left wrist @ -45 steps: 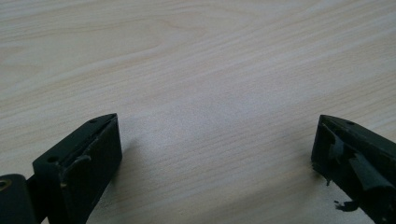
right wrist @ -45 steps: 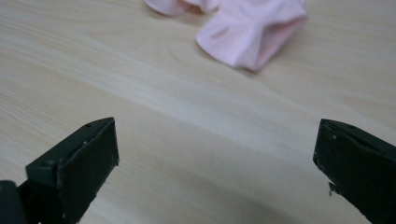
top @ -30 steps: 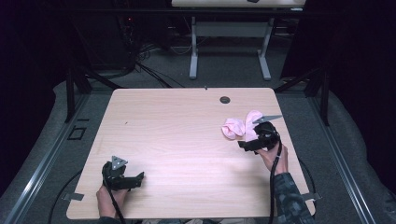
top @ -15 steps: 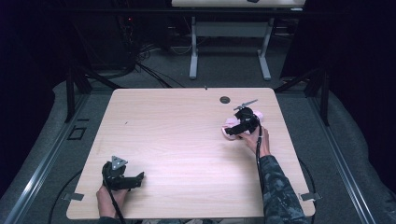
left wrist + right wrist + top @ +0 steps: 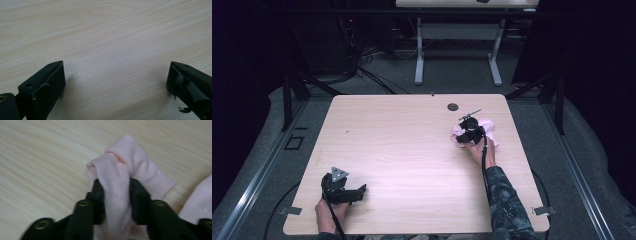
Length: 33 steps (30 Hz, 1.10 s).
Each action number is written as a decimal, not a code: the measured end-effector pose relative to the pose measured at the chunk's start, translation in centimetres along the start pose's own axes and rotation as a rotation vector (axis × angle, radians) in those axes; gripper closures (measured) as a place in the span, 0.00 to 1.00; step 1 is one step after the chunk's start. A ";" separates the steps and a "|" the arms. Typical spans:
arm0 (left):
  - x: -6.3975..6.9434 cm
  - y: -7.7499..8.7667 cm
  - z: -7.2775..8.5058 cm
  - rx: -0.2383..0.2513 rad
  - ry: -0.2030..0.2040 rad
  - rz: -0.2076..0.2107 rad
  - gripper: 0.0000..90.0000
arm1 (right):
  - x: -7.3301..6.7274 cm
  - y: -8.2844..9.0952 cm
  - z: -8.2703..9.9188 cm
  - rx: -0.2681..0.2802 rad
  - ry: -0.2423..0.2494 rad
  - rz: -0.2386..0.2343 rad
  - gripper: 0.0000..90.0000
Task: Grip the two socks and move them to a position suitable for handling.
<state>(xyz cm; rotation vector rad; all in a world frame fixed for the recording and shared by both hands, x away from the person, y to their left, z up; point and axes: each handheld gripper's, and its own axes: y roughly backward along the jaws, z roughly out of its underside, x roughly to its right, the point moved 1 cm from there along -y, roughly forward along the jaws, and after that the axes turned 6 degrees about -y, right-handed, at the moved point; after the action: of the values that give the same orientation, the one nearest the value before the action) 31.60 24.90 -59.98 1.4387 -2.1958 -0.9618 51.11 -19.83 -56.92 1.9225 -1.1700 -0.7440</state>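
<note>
A crumpled pale pink cloth lies on the right part of the wooden table. My right gripper is shut on a fold of that pink cloth, which bulges up between the two black jaws in the right gripper view. More of the cloth spreads to the right of the jaws. My left gripper rests near the table's front left corner, held by a hand. Its jaws stand wide apart over bare wood, so the left gripper is open with nothing in it.
A small dark round hole sits in the tabletop near the far edge, just behind the cloth. A second table's legs stand on the floor beyond, with cables to their left.
My right gripper has moved left and slightly away from the person, onto the left side of the pink cloth, and has closed on a fold. The left gripper has stayed put.
</note>
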 end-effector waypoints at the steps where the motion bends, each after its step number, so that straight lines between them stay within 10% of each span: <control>1: 0.0 0.0 0.0 0.001 0.000 0.000 0.02 | 0.0 0.1 0.0 -0.002 -0.005 -0.004 0.87; 9: 0.0 0.0 0.0 0.000 -0.002 -0.001 0.03 | -3.2 5.3 -0.2 0.102 0.016 -0.123 0.89; 13: 0.0 0.0 0.0 0.001 0.001 -0.001 0.03 | -8.3 8.0 1.9 0.120 0.118 -0.207 0.89; 21: 0.0 0.0 0.0 0.002 0.003 -0.003 0.03 | -13.1 5.9 5.9 0.031 0.204 -0.263 0.88; 33: 0.0 0.0 0.0 0.003 0.003 -0.003 0.03 | -14.4 3.3 8.1 -0.024 0.232 -0.278 0.67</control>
<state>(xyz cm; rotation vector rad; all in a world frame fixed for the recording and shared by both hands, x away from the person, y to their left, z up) 31.56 24.91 -59.97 1.4442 -2.1941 -0.9577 37.28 -10.23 -57.26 2.1113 -0.7595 -0.6526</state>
